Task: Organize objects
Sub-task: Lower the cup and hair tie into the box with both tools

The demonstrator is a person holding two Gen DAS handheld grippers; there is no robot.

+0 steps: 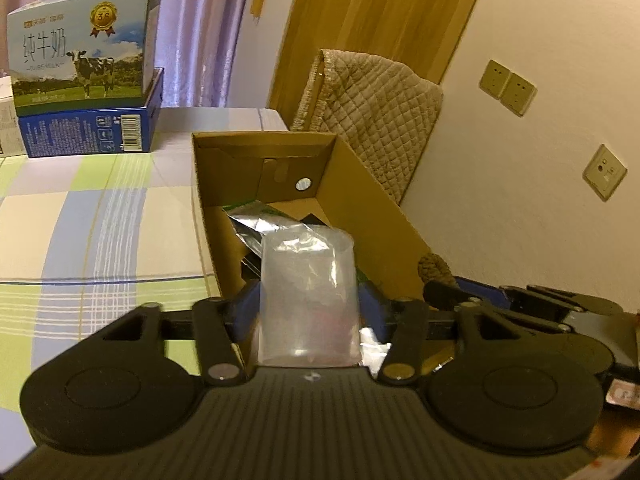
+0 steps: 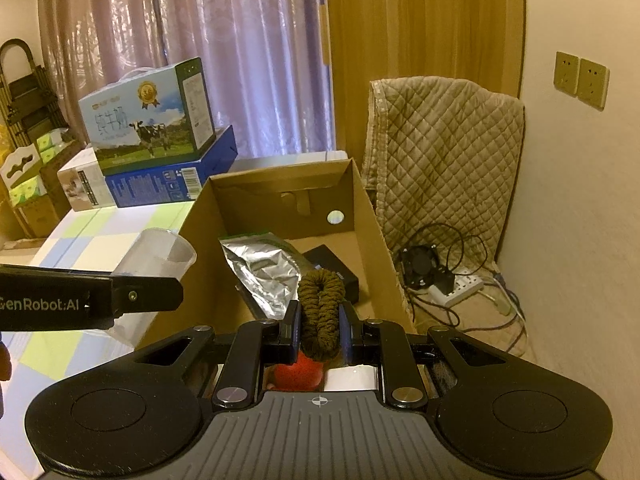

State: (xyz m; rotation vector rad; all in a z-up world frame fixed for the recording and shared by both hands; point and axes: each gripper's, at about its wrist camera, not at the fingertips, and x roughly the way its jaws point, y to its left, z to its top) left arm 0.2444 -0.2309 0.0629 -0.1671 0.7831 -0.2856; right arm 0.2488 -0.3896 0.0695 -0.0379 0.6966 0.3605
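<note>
Left wrist view: the left gripper is clamping a clear plastic cup across its sidewall, mouth pointing forward, and is hovering at the near end of the open cardboard box.
Right wrist view: the right gripper is pinching a brown fuzzy hair tie between its blue pads, its loop bunching up above the fingers, over the box's near end.
Cup handling: it is looking thin, light and springy; I am judging that a hard squeeze would buckle or crack the wall, so a mid-wall hold with modest pressure is suiting it best.
Hair tie handling: it is looking soft, very light and floppy; it is gripping easily anywhere along the loop, though it may be clinging to the pads on release.
Box contents: a crumpled silver foil pouch and a flat black box are lying on the bottom, leaving bare floor toward the far wall.
Red object: something red is showing just below the right fingers; I cannot tell what it is.
Surroundings: the box is sitting on a checked tablecloth, well apart from the stacked milk carton.
</note>
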